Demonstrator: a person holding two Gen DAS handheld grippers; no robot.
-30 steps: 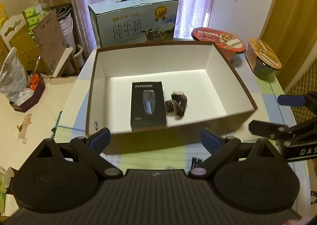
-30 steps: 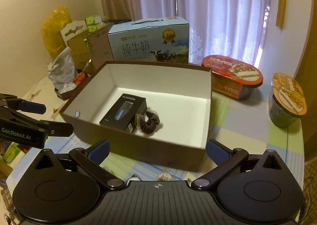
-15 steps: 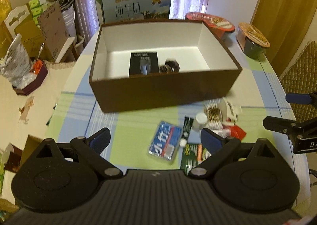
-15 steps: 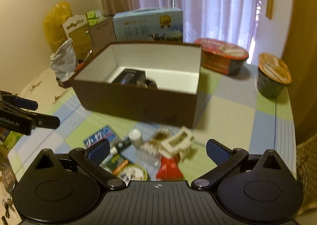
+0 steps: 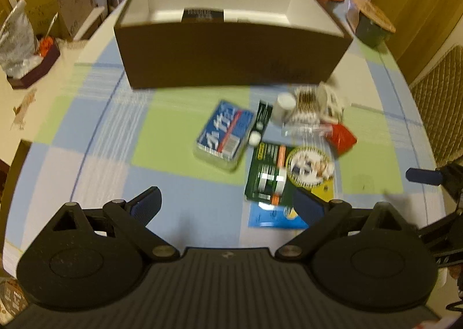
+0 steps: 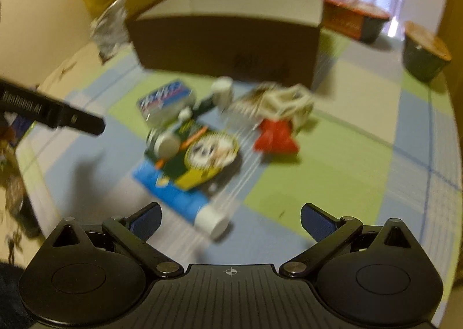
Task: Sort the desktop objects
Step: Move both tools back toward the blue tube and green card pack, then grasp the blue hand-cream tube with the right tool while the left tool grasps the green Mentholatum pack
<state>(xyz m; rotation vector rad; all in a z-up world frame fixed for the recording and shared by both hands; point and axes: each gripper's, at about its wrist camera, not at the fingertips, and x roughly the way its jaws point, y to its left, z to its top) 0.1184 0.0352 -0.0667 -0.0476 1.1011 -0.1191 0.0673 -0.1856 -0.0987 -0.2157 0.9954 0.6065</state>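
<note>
Both views blurred. My left gripper (image 5: 227, 203) hangs over the near part of the checked tablecloth (image 5: 95, 138), fingers spread wide, nothing between them. On the far side sits the brown box (image 5: 231, 54), open top, white inside; a dark flat package (image 5: 203, 15) shows just over its near wall.

Going left to right in the clutter in front of the box: blue tissue pack (image 5: 224, 134) lies flat, left-most of the pile. Just right of it a thin dark green packet (image 5: 262, 115) and a small white ball (image 5: 255, 137), touching or nearly, cannot tell. Nearer me, a green card (image 5: 267, 174) with a round printed disc (image 5: 309, 166) overlapping its right edge, and a blue sheet (image 5: 275, 217) under them at the near end. Farther back, a white bottle (image 5: 285, 106), then a bundle of cotton swabs (image 5: 306, 107), then a white plastic piece (image 5: 331, 100) close to the box wall. Red packet (image 5: 341, 138) is right-most of the pile.

Far right on the cloth, two lidded noodle bowls: red one (image 6: 356, 20) and dark one (image 6: 425, 58), apart from the pile.

My right gripper (image 6: 230, 217) is also spread open and empty, above the near edge of the pile; a white-capped tube (image 6: 211, 223) lies just ahead of its left finger.
</note>
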